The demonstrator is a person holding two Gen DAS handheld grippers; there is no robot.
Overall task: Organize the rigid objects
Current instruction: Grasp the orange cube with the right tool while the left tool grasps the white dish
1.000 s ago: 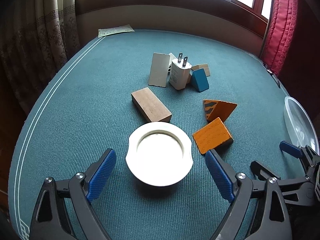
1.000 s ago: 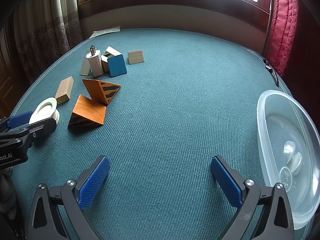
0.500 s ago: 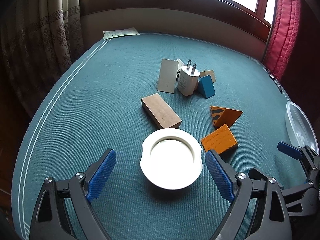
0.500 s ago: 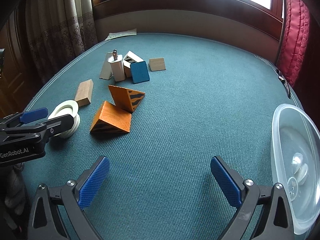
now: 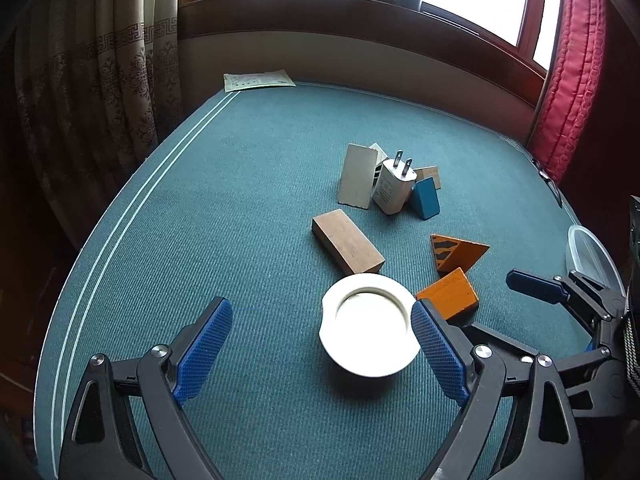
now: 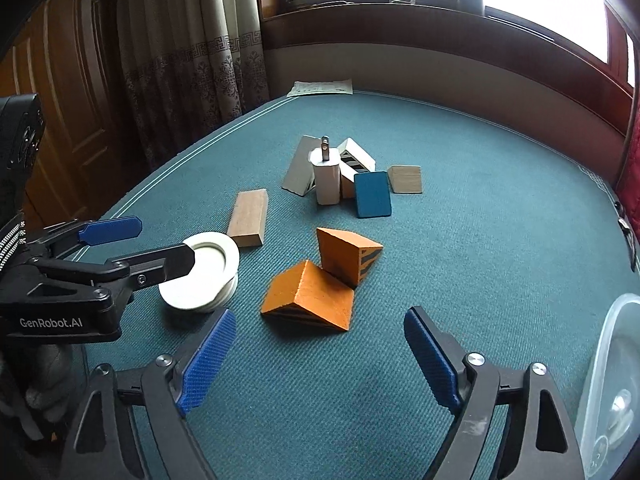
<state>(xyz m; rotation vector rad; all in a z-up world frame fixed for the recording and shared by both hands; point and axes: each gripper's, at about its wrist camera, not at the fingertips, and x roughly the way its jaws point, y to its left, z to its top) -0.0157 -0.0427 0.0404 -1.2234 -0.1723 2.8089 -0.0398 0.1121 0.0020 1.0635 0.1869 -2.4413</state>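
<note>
Item: white round lid-like disc (image 5: 370, 334), lower centre of the left wrist view, lying flat on the teal cloth (image 5: 248, 216) with its recessed face up; being round, it has no long axis. Probably hard plastic, light, stiff and smooth, so best taken across the rim at opposite edges. Left gripper (image 5: 322, 344): jaws wide, the disc between them but toward the right-hand pad, not pressed. Right gripper (image 6: 316, 354): jaws closing, nothing between them but bare cloth, just below the near orange wedge (image 6: 310, 298) at frame centre. That wedge lies on a broad face, touching a second striped wedge (image 6: 346, 254). Brown block (image 5: 346, 246): long axis runs upper left to lower right. Clear container (image 6: 612, 392): lower right edge
</note>
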